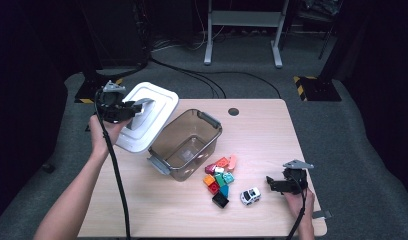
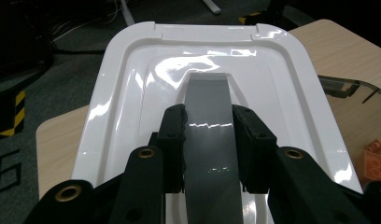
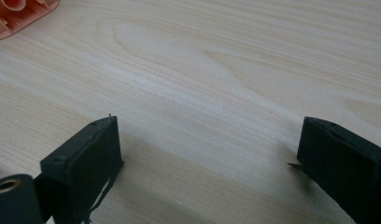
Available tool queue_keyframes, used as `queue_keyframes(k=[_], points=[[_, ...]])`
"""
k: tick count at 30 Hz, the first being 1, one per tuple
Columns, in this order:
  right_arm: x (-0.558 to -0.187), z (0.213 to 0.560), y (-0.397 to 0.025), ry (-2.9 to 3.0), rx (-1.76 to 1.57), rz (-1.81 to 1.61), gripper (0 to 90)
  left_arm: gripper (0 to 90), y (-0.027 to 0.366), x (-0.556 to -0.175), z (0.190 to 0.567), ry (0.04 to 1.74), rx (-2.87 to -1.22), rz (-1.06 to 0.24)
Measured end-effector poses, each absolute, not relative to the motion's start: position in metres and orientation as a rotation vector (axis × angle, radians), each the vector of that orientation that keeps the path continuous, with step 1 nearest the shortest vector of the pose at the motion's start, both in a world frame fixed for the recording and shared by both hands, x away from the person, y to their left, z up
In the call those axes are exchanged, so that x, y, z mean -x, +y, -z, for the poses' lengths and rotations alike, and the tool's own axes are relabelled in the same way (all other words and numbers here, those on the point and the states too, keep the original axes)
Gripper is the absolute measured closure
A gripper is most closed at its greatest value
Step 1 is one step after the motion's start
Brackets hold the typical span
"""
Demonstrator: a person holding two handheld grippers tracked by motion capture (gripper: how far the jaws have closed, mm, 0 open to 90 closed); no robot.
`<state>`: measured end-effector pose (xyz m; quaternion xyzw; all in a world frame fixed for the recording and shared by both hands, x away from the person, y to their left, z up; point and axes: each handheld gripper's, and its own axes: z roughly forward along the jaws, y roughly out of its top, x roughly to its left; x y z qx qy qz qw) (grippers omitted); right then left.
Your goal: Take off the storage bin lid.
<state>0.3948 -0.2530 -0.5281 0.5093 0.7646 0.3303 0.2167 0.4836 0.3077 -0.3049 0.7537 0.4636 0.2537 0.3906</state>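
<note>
My left gripper (image 1: 137,107) (image 2: 208,140) is shut on the grey handle (image 2: 211,135) of a white box lid (image 1: 147,116) (image 2: 128,93), holding it tilted over the table's left edge. Just right of the lid stands a clear, smoky plastic box (image 1: 187,144) without contents, seen as a corner (image 2: 352,88) in the left gripper view. A heap of coloured toy bricks (image 1: 219,175) and a small white toy car (image 1: 250,196) lie in front of the box. My right gripper (image 1: 270,184) (image 3: 207,154) rests low on the table right of the car, jaws wide open over bare wood.
A pale wooden table (image 1: 262,135) with a round cable hole (image 1: 233,111) at the back. An orange brick (image 3: 20,14) lies at the top left of the right gripper view. Grey carpet, cables and a metal frame's legs (image 1: 242,30) lie beyond the table.
</note>
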Motion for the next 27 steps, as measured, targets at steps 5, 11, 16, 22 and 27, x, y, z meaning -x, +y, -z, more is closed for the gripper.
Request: queue_keyframes(k=[5,11,16,22,27], points=[[-0.395,0.528,-0.253,2.118,-1.411,-0.915,5.6,66.7,0.325,-0.486,0.31,1.229,-1.89,-0.661],[-0.395,0.528,-0.253,2.119,-1.41,-0.915,5.6,66.7,0.343,-0.492,0.324,1.294,-1.871,-0.68],[-0.395,0.528,-0.253,2.116,-1.41,-0.913,5.6,66.7,0.358,-0.494,0.339,1.338,-1.845,-0.69],[-0.395,0.528,-0.253,2.117,-1.411,-0.914,5.6,66.7,0.369,-0.496,0.357,1.39,-1.836,-0.689],[-0.395,0.528,-0.253,2.117,-1.411,-0.914,5.6,66.7,0.375,-0.496,0.371,1.415,-1.838,-0.672]])
